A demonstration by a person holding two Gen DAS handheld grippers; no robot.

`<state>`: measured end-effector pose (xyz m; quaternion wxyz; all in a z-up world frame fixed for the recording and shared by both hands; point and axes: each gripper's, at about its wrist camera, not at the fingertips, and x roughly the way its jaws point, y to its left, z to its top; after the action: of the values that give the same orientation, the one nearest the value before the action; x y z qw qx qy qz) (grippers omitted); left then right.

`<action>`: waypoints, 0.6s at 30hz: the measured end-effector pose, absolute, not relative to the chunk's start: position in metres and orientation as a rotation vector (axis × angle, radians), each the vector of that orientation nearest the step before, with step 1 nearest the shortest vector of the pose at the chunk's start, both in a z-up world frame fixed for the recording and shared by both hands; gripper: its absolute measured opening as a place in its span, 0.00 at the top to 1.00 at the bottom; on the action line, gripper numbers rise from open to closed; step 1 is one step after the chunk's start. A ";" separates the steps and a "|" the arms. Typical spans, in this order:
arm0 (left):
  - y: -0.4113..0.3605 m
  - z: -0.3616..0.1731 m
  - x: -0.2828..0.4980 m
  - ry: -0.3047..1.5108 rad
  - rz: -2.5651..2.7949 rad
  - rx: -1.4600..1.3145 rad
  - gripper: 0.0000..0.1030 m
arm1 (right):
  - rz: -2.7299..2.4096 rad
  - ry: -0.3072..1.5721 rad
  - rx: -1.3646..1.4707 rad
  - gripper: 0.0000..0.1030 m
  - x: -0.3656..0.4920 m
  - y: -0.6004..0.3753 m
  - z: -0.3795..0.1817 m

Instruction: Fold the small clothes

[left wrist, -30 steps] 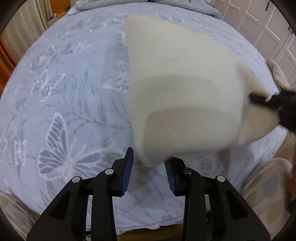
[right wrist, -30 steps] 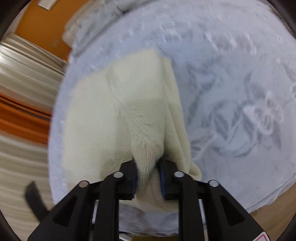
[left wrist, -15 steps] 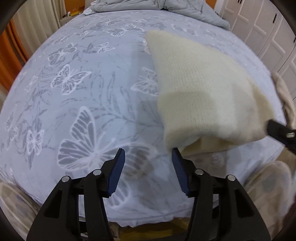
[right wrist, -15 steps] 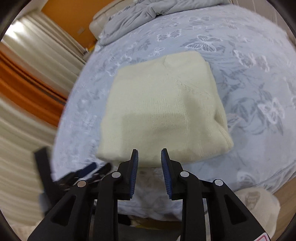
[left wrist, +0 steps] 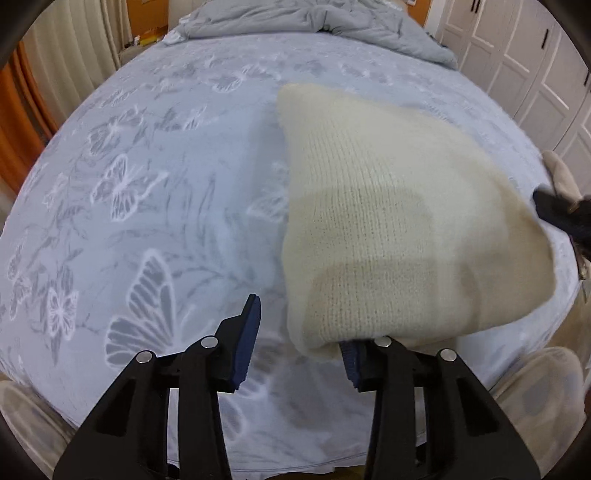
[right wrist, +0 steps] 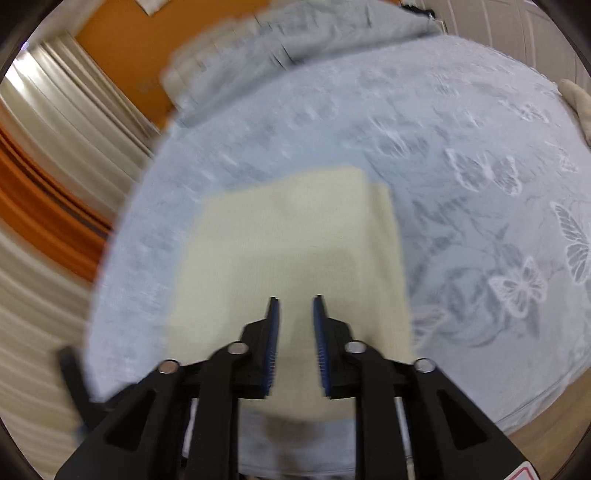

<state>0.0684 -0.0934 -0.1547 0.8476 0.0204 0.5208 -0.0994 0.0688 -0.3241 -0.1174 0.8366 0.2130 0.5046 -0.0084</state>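
A cream knitted garment (left wrist: 399, 229), folded into a rough rectangle, lies on the butterfly-print bed sheet (left wrist: 147, 192). My left gripper (left wrist: 299, 332) is open at the garment's near left corner, and that corner overlaps its right finger. The right gripper shows as a dark shape at the garment's right edge (left wrist: 561, 214). In the right wrist view, which is blurred, the garment (right wrist: 291, 243) lies flat under my right gripper (right wrist: 295, 306), whose jaws stand apart with nothing between them.
A crumpled grey duvet (left wrist: 314, 18) lies at the far end of the bed. White wardrobe doors (left wrist: 524, 55) stand on the right, orange and cream curtains (right wrist: 44, 192) on the other side. A beige item (left wrist: 561, 173) lies at the bed's right edge.
My right gripper let go of the garment, which dropped flat into a folded shape. The right gripper then moved forward over it. My left gripper opened wider and came back to the garment's corner.
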 end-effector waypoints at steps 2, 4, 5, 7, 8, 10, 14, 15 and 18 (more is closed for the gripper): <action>-0.093 -0.159 0.068 1.108 -0.207 0.044 0.61 | -0.024 1.187 0.495 1.00 0.079 -0.331 -0.158; -0.097 -0.157 0.066 1.096 -0.201 0.079 0.61 | -0.017 1.155 0.575 1.00 0.075 -0.341 -0.154; -0.099 -0.156 0.066 1.095 -0.202 0.090 0.59 | -0.025 1.133 0.570 0.96 0.072 -0.343 -0.146; -0.097 -0.155 0.067 1.104 -0.200 0.077 0.56 | -0.062 1.064 0.553 0.64 0.060 -0.348 -0.125; -0.095 -0.155 0.067 1.107 -0.201 0.062 0.55 | -0.075 1.057 0.549 0.45 0.056 -0.349 -0.122; -0.094 -0.158 0.066 1.106 -0.194 0.061 0.52 | -0.055 1.075 0.553 0.44 0.052 -0.349 -0.125; -0.099 -0.157 0.064 1.109 -0.189 0.081 0.52 | -0.023 1.191 0.578 0.77 0.067 -0.336 -0.164; -0.100 -0.157 0.063 1.113 -0.188 0.080 0.52 | -0.014 1.194 0.562 0.80 0.068 -0.331 -0.161; -0.100 -0.154 0.062 1.116 -0.192 0.081 0.52 | -0.036 1.092 0.448 0.86 0.068 -0.323 -0.117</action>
<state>0.0625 -0.1005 -0.1536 0.8431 0.0383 0.5287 -0.0908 0.0679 -0.3234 -0.1174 0.8307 0.2114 0.5147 -0.0168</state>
